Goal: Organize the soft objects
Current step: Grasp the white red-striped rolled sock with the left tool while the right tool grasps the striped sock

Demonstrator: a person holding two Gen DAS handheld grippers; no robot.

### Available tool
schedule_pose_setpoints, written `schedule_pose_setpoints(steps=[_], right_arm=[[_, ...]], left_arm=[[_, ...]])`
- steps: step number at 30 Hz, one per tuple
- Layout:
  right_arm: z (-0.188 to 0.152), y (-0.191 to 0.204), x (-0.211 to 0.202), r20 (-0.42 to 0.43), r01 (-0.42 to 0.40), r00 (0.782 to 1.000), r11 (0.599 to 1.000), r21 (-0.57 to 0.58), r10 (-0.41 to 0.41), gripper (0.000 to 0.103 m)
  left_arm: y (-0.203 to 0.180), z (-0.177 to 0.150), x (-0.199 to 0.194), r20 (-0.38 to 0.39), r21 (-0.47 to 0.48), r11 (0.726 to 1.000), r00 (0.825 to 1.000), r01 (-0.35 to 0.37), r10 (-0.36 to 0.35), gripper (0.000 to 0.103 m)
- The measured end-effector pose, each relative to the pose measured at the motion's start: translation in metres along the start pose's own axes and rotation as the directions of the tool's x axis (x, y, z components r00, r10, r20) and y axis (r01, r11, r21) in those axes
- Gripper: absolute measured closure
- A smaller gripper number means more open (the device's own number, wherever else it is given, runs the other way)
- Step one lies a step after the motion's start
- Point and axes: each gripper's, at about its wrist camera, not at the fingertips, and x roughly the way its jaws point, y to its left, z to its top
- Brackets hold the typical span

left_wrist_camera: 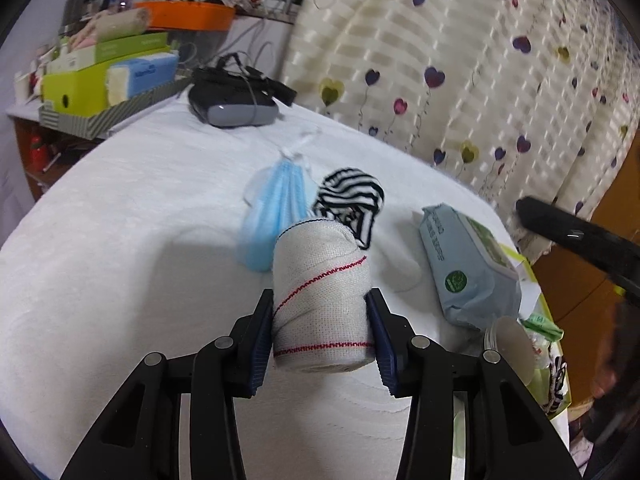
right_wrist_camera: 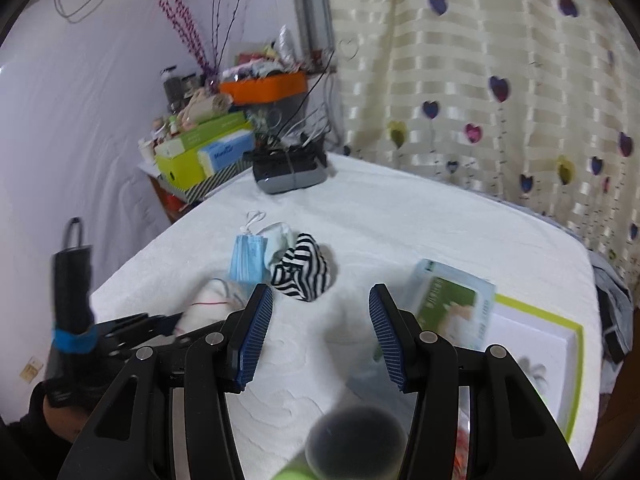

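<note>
My left gripper [left_wrist_camera: 320, 295] is shut on a white bandage roll [left_wrist_camera: 316, 264] with red stitched lines, its blue pads pressing both sides, just above the white tablecloth [left_wrist_camera: 120, 240]. Beyond the roll lie a stack of blue face masks [left_wrist_camera: 276, 208] and a black-and-white striped cloth [left_wrist_camera: 352, 196]. A pale blue wipes pack [left_wrist_camera: 468, 264] lies to the right. In the right wrist view, my right gripper [right_wrist_camera: 320, 294] is open over bare cloth, nothing between its fingers. The masks [right_wrist_camera: 248, 262], striped cloth [right_wrist_camera: 304, 272] and wipes pack [right_wrist_camera: 452, 304] lie ahead of it. The roll [right_wrist_camera: 208, 304] shows at its left.
A white box with a lime-green rim [right_wrist_camera: 540, 340] sits at the table's right edge. A grey device with black cables [left_wrist_camera: 232, 108] lies at the far side. Stacked boxes [left_wrist_camera: 100, 76] crowd a shelf at the back left. A heart-patterned curtain [left_wrist_camera: 460, 60] hangs behind.
</note>
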Motion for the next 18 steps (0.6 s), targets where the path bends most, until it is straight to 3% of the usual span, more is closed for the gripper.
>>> schedule_pose_setpoints(steps=[8,12,18], right_arm=[[0.027,0.001,0.074,-0.19,-0.066,0.98,0.998,-0.007,0.064,0.051],[0.036,-0.003,0.116,-0.304,-0.094,0.947,0.995,0.037,0.101,0.051],[0.039,-0.006,0.163,-0.397,-0.062,0.913,0.994,0.09,0.093,0.051]], left_arm=[[0.016,0.001,-0.005,0.034,-0.024,0.999,0.999,-0.021,0.022,0.06],[0.021,0.002,-0.004,0.041,-0.04,0.999,0.999,-0.015,0.017,0.06],[0.029,0.002,0.003,0.03,-0.066,0.998,1.0,-0.007,0.009,0.06]])
